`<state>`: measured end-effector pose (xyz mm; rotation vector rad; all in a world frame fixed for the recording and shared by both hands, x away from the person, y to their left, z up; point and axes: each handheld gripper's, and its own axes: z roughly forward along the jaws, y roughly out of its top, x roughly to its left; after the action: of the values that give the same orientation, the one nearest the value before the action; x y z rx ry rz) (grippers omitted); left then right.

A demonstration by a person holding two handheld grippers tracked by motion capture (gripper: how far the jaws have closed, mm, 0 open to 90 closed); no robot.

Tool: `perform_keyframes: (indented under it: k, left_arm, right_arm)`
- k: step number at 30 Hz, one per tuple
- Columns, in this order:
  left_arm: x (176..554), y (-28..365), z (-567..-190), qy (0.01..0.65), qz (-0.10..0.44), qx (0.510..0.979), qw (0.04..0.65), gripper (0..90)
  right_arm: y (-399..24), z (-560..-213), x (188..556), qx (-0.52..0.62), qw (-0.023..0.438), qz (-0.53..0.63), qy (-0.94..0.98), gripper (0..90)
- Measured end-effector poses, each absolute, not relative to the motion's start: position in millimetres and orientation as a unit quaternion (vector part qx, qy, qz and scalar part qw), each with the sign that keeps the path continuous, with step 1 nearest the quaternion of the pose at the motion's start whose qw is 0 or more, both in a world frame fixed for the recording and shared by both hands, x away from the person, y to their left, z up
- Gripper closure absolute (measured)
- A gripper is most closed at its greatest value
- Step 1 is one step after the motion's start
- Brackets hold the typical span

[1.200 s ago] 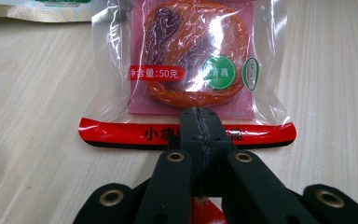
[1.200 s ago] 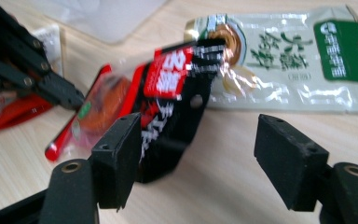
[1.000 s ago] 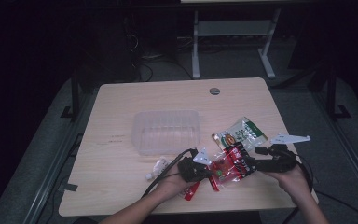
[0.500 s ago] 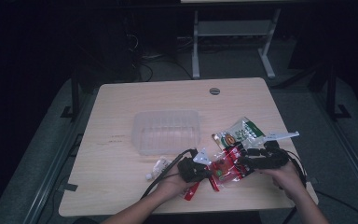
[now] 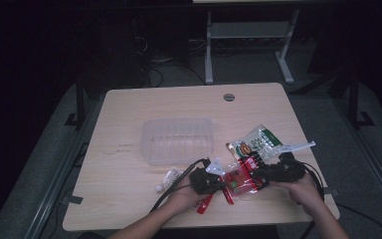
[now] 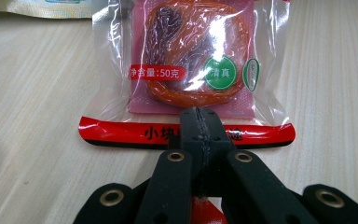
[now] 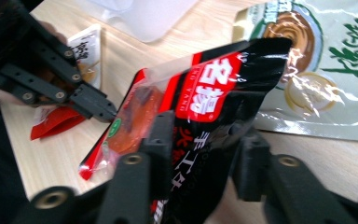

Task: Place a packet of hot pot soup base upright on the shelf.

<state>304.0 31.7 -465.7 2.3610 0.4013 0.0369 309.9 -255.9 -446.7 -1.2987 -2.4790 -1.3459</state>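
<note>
The room was dark; a light wooden table [image 5: 129, 199] stood on grey flooring, with a white metal frame [image 5: 243, 45] behind it.

The task item, a red and black clear-windowed plastic snack pouch [image 5: 241, 178], was located near the front edge of the table, between the two grippers. In the left gripper view, the pouch [image 6: 191, 70] lay flat on the wood, its window showing a reddish-brown food piece above a red sealed strip.

The left gripper [image 5: 218, 182] had its jaws pressed together on the red sealed edge of the pouch; in the left gripper view the closed jaw tips [image 6: 199, 122] overlapped that strip.

The right gripper [image 5: 264, 173] had its jaws on either side of the opposite, black-printed end of the pouch [image 7: 205, 107]. Those jaws had just been closing, with the pouch between them. That end of the pouch was raised off the table and tilted.

A clear ribbed plastic container [image 5: 177, 139] stood just behind the grippers. A green and white foil packet [image 5: 258, 142] lay just beside the pouch, towards the rear right. A small white sachet [image 5: 169, 178] lay to the left of the left gripper.
</note>
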Motion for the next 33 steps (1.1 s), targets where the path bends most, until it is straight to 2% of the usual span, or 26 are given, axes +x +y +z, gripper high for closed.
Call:
perform_keyframes:
  k: [4,11,33]
  left_arm:
    - [304,32,-466,0.157,0.013,0.917,0.366,89.6]
    - [304,31,-466,0.159,0.012,0.916,0.368,89.6]
    - [306,32,-466,0.165,-0.004,0.914,0.370,89.6]
  right_arm:
    - [-256,-442,309,-0.403,0.019,-0.444,-0.800,76.9]
    - [-253,-439,309,-0.388,0.033,-0.447,-0.805,87.1]
    - [-248,-422,297,-0.334,0.058,-0.520,-0.784,90.0]
